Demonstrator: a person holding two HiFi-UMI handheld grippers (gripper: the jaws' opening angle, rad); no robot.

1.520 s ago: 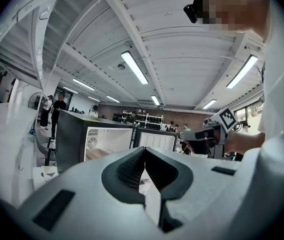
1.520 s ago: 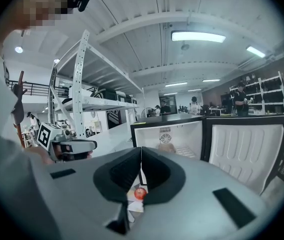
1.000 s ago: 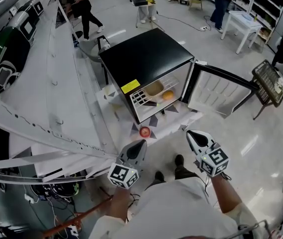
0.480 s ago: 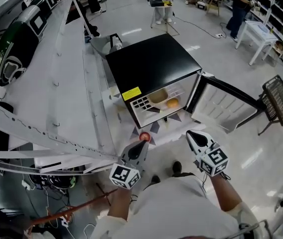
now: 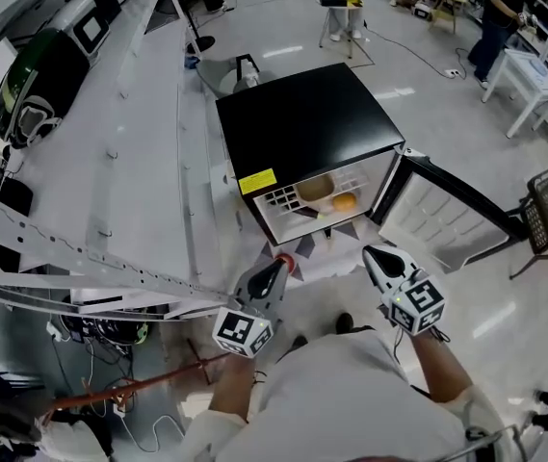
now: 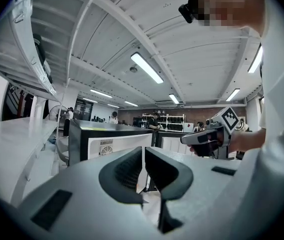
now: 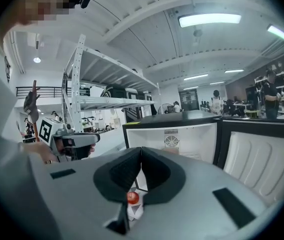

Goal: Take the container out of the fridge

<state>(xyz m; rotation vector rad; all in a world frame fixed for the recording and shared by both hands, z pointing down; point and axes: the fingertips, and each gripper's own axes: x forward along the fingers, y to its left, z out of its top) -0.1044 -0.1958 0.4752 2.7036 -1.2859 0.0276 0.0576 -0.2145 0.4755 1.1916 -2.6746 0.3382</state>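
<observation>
door open, container not yet out

the left gripper [image 5: 277, 270] and right gripper [image 5: 374, 256] each have their jaws pressed together on nothing, and are held side by side just short of the fridge [image 5: 298, 123]. the small red thing [image 7: 133, 197] seen under the right jaws lies low in front of the fridge, not in any grip. the fridge door [image 5: 447, 215] stands wide open, so that step looks done. the container [image 5: 314, 187], a tan bowl, sits on the wire shelf [image 5: 355, 181] inside, beside an orange [image 5: 345, 201]. left to do, i judge: part a gripper's jaws, reach in, grasp it and lift it out.
</observation>
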